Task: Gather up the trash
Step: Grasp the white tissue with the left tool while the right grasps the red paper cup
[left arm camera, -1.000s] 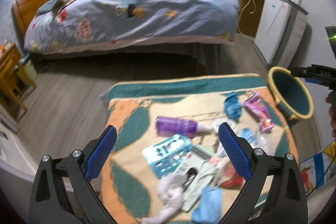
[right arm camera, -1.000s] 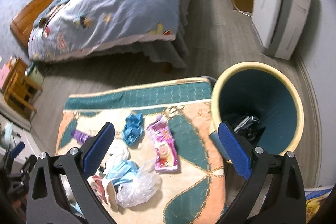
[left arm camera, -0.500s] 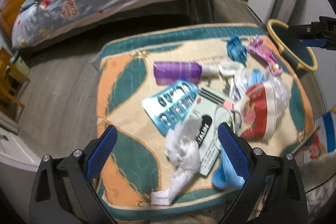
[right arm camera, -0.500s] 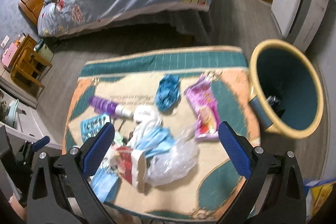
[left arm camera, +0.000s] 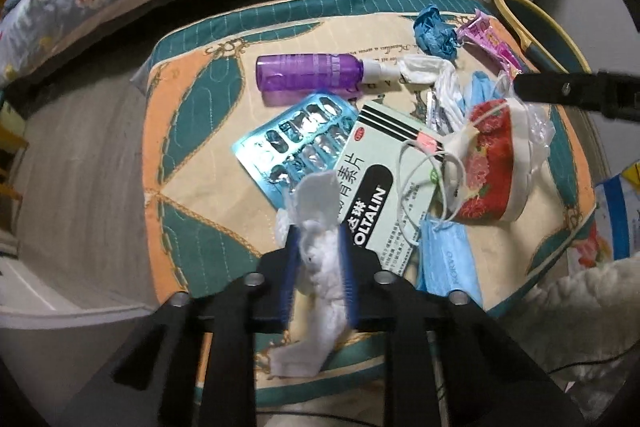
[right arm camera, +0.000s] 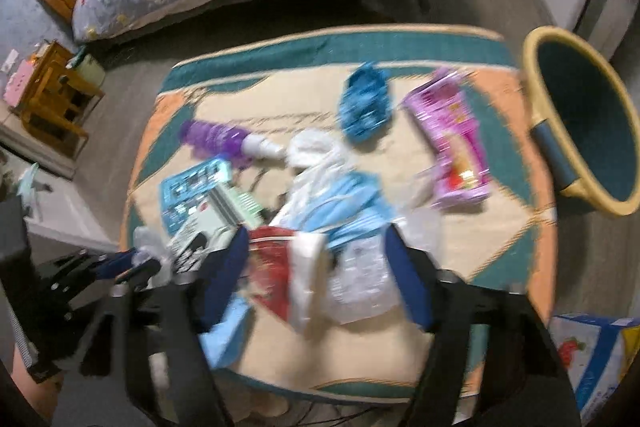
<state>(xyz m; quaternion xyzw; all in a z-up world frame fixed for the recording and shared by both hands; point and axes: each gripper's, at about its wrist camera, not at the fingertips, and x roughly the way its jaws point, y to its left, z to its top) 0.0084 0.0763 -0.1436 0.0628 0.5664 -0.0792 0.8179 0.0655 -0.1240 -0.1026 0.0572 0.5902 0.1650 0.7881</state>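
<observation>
Closing on a crumpled white tissue, the left claw has its blue pads pressed against the wad, so it counts as grasping the tissue at the near edge of the rug. Risk: the tissue is soft and long, with a loose tail hanging below the pads; a pinch on only the outer folds could tear it or let it slide out on the lift. Its upper end lies against the green medicine box and the blister pack, so either may be dragged along. The right claw is closing too, straddling a red floral mask and clear crinkled plastic; that view is blurred and the pads look not yet in contact. Risk there: two things between the jaws at once, with mask ear loops tangled over the box, so one may drop short of the bin, which stands off the rug's far right corner. Remaining trash looks mixed: purple spray bottle, blue crumpled wad, pink wrapper, light blue masks, all scattered mid-rug.
</observation>
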